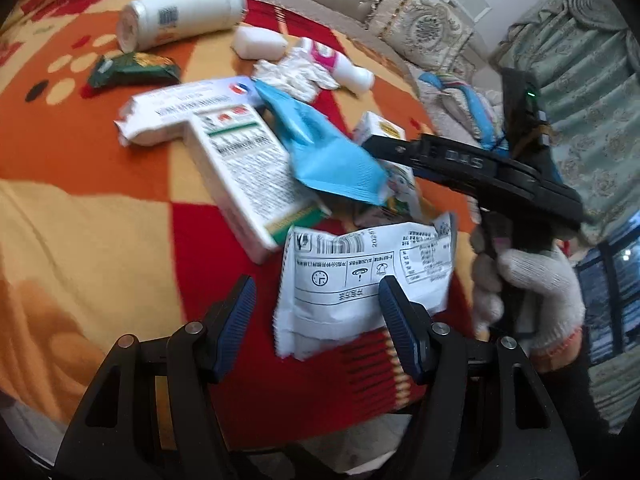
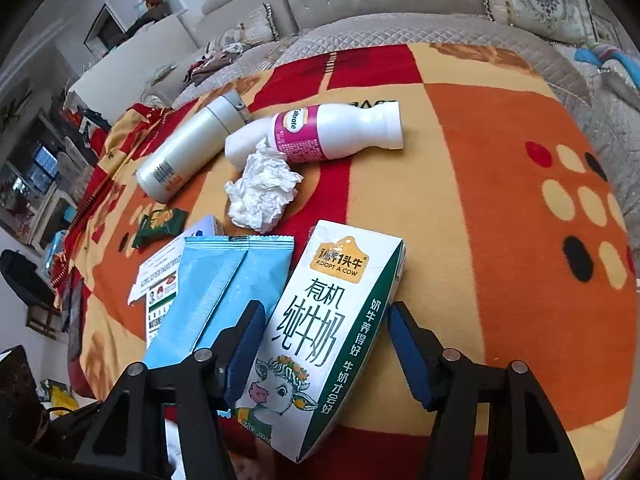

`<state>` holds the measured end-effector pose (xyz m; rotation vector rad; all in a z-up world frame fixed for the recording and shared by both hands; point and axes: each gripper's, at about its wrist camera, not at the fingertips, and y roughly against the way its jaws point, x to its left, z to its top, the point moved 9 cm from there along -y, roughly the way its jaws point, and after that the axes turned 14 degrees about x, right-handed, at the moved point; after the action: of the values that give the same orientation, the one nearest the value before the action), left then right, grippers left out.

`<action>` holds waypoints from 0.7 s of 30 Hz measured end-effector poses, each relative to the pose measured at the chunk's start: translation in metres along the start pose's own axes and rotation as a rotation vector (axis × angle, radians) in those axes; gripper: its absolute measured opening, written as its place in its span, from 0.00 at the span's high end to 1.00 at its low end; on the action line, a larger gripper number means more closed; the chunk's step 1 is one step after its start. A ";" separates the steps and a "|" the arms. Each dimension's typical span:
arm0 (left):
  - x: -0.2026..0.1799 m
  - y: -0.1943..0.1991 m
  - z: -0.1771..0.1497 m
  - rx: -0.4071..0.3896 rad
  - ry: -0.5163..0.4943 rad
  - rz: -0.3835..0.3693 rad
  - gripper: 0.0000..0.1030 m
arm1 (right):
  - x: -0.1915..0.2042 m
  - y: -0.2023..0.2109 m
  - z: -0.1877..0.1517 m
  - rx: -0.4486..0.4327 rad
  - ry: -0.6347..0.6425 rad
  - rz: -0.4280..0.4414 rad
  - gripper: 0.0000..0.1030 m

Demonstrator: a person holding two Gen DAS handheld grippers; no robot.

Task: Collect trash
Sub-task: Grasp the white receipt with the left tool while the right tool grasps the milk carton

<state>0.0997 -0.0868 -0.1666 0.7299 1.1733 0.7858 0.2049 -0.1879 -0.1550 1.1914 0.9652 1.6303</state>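
- left fingers [image 1: 318, 322] stand apart, straddling a crumpled white printed wrapper [image 1: 360, 284], not pinching it.
- right fingers [image 2: 326, 350] stand apart around a white-and-green milk carton [image 2: 320, 332]; contact unclear.

The blue wrapper [image 1: 320, 148] covers most of the milk carton [image 1: 380, 130] in the left wrist view. There the gloved hand [image 1: 532, 292] is motion-blurred.

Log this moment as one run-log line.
stage: reaching | left gripper: open over white wrapper | right gripper: open, fingers astride milk carton | surface: patterned blanket
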 end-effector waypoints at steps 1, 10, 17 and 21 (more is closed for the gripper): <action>-0.005 0.000 -0.002 0.004 -0.007 -0.017 0.39 | -0.002 0.002 0.000 -0.006 0.012 -0.030 0.41; -0.036 -0.011 -0.028 0.067 -0.096 -0.051 0.36 | -0.050 0.026 -0.012 -0.026 0.019 -0.177 0.42; -0.048 -0.019 -0.023 0.054 -0.113 -0.053 0.36 | -0.080 0.045 -0.031 -0.033 -0.012 -0.188 0.43; -0.061 -0.021 -0.018 0.039 -0.164 -0.044 0.46 | -0.085 0.054 -0.045 -0.039 -0.016 -0.161 0.43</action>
<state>0.0731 -0.1476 -0.1571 0.7835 1.0547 0.6557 0.1641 -0.2891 -0.1408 1.0713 0.9889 1.5034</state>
